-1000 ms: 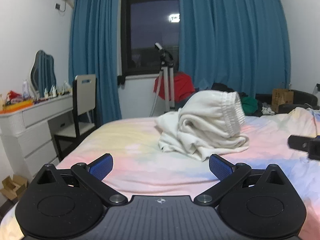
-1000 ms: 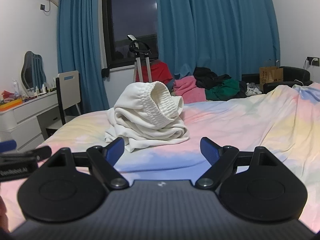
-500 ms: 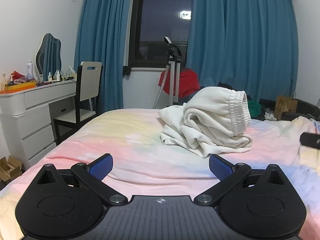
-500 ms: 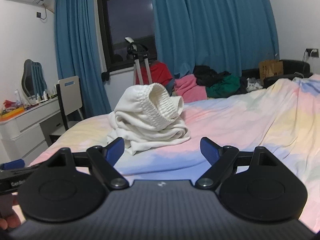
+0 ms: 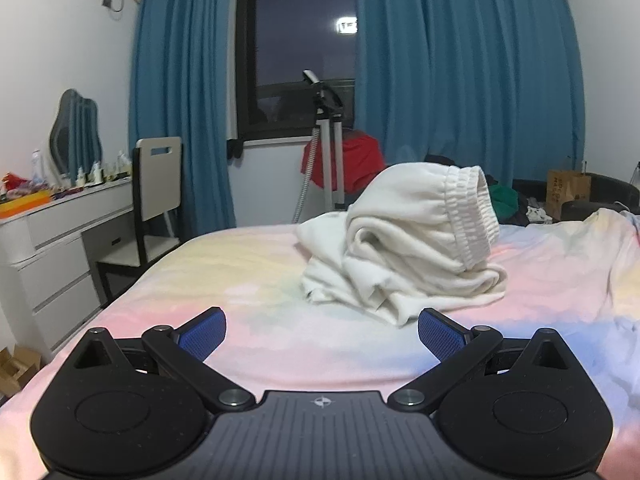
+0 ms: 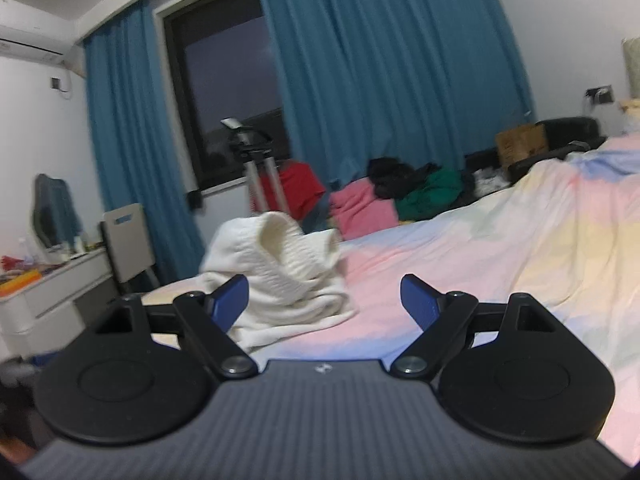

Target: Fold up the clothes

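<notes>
- so nothing's been folded yet as far as I can tell; the crumpled white fleece garment with the ribbed elastic waistband [image 5: 404, 248] sits in a heap on the pastel tie-dye bedsheet [image 5: 248, 280], waistband sticking up and open
- left gripper [image 5: 322, 330] has its blue-padded fingers spread wide with nothing between them; it hovers low over the sheet, and the heap's near edge is just beyond its right finger
- right gripper [image 6: 325, 299] is also spread and empty; that view is tilted and blurry, heap a bit past its left finger
- my read: this is the approach step, before any grab
- next move probably means finding two corners or the waistband in that bundle, pinching one with each gripper, then lifting and spreading it flat; hard part is that the hems are buried in the folds
</notes>
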Motion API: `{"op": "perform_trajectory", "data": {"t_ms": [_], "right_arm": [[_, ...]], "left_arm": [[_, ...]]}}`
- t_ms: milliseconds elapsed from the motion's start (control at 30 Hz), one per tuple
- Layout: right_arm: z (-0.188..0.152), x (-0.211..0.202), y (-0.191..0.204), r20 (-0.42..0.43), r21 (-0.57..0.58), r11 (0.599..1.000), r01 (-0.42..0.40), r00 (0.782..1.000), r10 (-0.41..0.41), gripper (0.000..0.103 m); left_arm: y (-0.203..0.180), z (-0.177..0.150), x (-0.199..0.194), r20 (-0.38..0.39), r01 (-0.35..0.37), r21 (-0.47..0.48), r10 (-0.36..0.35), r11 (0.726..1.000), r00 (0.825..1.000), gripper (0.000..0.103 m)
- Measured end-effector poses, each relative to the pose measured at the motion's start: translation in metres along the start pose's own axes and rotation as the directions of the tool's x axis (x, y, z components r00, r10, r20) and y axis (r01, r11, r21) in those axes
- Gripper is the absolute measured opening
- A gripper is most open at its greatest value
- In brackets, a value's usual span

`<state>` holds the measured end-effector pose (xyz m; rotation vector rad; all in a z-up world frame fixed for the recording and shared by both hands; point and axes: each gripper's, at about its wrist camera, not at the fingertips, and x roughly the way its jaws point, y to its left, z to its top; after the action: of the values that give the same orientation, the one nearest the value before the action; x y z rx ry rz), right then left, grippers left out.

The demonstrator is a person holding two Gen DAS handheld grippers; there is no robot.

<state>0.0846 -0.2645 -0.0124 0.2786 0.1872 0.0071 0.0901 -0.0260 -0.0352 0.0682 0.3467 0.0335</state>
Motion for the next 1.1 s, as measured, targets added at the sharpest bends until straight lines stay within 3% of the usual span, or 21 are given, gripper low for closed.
{"op": "perform_trajectory", "data": {"t_ms": [133, 267, 367, 400, 500, 567, 633, 667, 700, 733, 833, 900, 1100], "right_arm": [[0.001, 0.007, -0.010, 0.019, 0.027, 1.000, -0.008, 1.000, 0.008, 0.085], [-0.001, 0.017, -0.012, 0.033, 0.014, 1.000, 0.009, 0.999, -0.009, 0.084], [-0.006, 0.027, -0.020, 0.003, 0.041, 0.999, 0.033, 0.999, -0.033, 0.063], [-0.007, 0.032, -0.022, -0.018, 0.058, 0.998, 0.032, 0.999, -0.031, 0.050], [-0.013, 0.045, -0.024, -0.057, 0.082, 0.996, 0.032, 0.998, -0.027, 0.028], [-0.016, 0.054, -0.026, -0.084, 0.098, 0.995, 0.033, 0.996, -0.025, 0.020], [-0.020, 0.063, -0.027, -0.110, 0.115, 0.993, 0.034, 0.994, -0.021, 0.020], [-0.022, 0.068, -0.028, -0.123, 0.123, 0.992, 0.035, 0.992, -0.019, 0.020], [-0.024, 0.072, -0.028, -0.136, 0.131, 0.991, 0.036, 0.991, -0.018, 0.020], [-0.026, 0.077, -0.029, -0.149, 0.136, 0.990, 0.036, 0.989, -0.016, 0.020], [-0.033, 0.083, -0.027, -0.176, 0.115, 0.993, 0.039, 0.984, -0.019, 0.020], [-0.034, 0.085, -0.027, -0.182, 0.118, 0.992, 0.042, 0.983, -0.020, 0.020], [-0.036, 0.078, -0.022, -0.166, 0.079, 0.996, 0.046, 0.986, -0.032, 0.020]], "left_arm": [[-0.025, 0.027, 0.039, 0.027, 0.043, 0.000, -0.043, 0.999, 0.999, 0.103], [-0.068, 0.051, 0.082, 0.090, 0.076, 0.100, -0.085, 0.992, 0.992, 0.103], [-0.103, 0.063, 0.119, 0.117, 0.062, 0.186, -0.085, 0.981, 0.989, 0.103], [-0.112, 0.067, 0.130, 0.120, 0.058, 0.190, -0.082, 0.980, 0.989, 0.103], [-0.130, 0.078, 0.159, 0.125, 0.060, 0.166, -0.081, 0.984, 0.989, 0.103], [-0.144, 0.086, 0.175, 0.135, 0.040, 0.171, -0.064, 0.984, 0.989, 0.102], [-0.160, 0.090, 0.189, 0.130, -0.019, 0.214, -0.009, 0.977, 0.991, 0.100], [-0.167, 0.090, 0.198, 0.127, -0.071, 0.250, 0.040, 0.966, 0.991, 0.093], [-0.174, 0.090, 0.206, 0.126, -0.123, 0.285, 0.090, 0.950, 0.988, 0.078], [-0.179, 0.091, 0.212, 0.133, -0.161, 0.306, 0.125, 0.938, 0.983, 0.073], [-0.172, 0.099, 0.213, 0.168, -0.181, 0.281, 0.137, 0.942, 0.976, 0.049], [-0.161, 0.105, 0.204, 0.179, -0.161, 0.264, 0.115, 0.951, 0.977, 0.025], [-0.088, 0.124, 0.150, 0.195, -0.114, 0.140, 0.085, 0.984, 0.977, 0.013]]}}
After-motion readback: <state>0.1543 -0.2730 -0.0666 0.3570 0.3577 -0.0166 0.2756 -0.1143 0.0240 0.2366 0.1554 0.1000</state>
